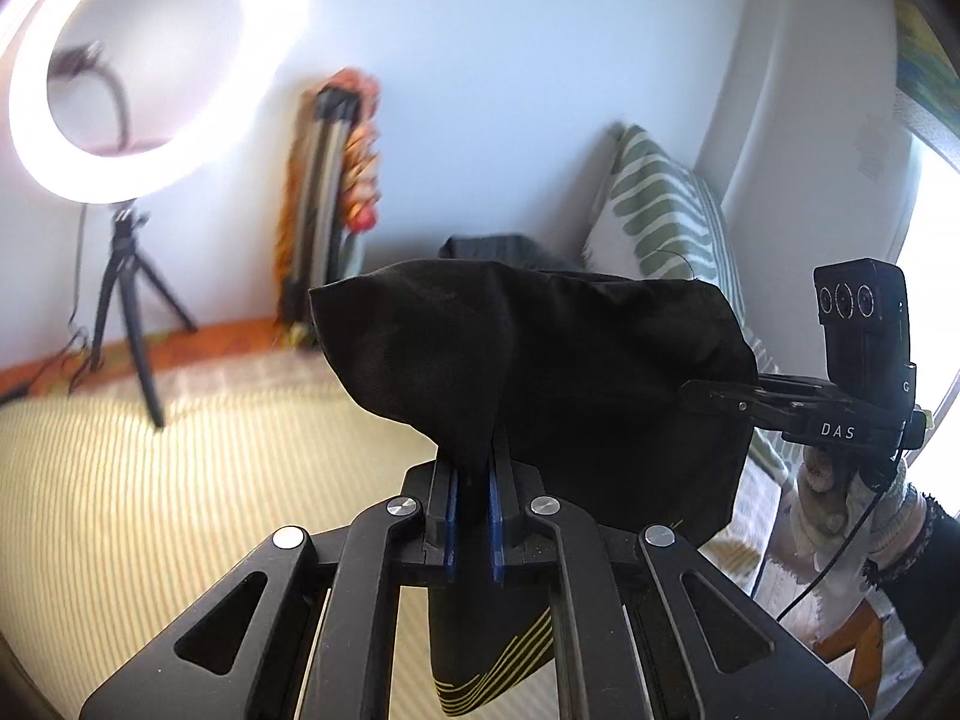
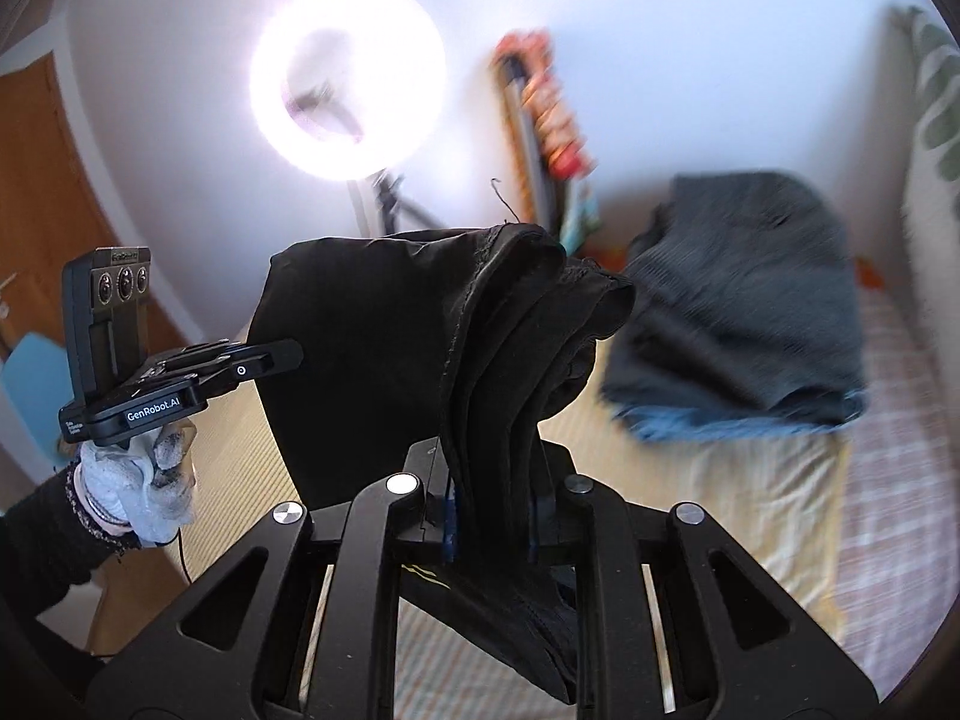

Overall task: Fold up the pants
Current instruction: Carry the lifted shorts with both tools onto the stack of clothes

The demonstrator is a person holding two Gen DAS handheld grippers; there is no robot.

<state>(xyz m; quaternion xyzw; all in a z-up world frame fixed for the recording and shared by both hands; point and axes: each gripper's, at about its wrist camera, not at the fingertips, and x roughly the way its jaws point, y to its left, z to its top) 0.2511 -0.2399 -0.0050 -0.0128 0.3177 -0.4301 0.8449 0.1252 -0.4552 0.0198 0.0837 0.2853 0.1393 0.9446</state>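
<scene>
Black pants (image 1: 570, 372) with yellow stripes near the lower edge hang lifted in the air over the bed, stretched between both grippers. In the left wrist view my left gripper (image 1: 474, 468) is shut on a thin corner of the cloth, blue pads pressing it. My right gripper (image 1: 690, 390) enters from the right, held by a gloved hand, and pinches the other end. In the right wrist view my right gripper (image 2: 492, 480) is shut on a thick bunched fold of the pants (image 2: 372, 360), while my left gripper (image 2: 297, 357) clamps the far left edge.
A bed with a yellow striped sheet (image 1: 180, 480) lies below. A folded dark grey cloth pile (image 2: 738, 300) sits at its far right, beside a green-patterned pillow (image 1: 660, 210). A lit ring light on a tripod (image 1: 138, 72) and a rolled mat (image 1: 336, 192) stand at the wall.
</scene>
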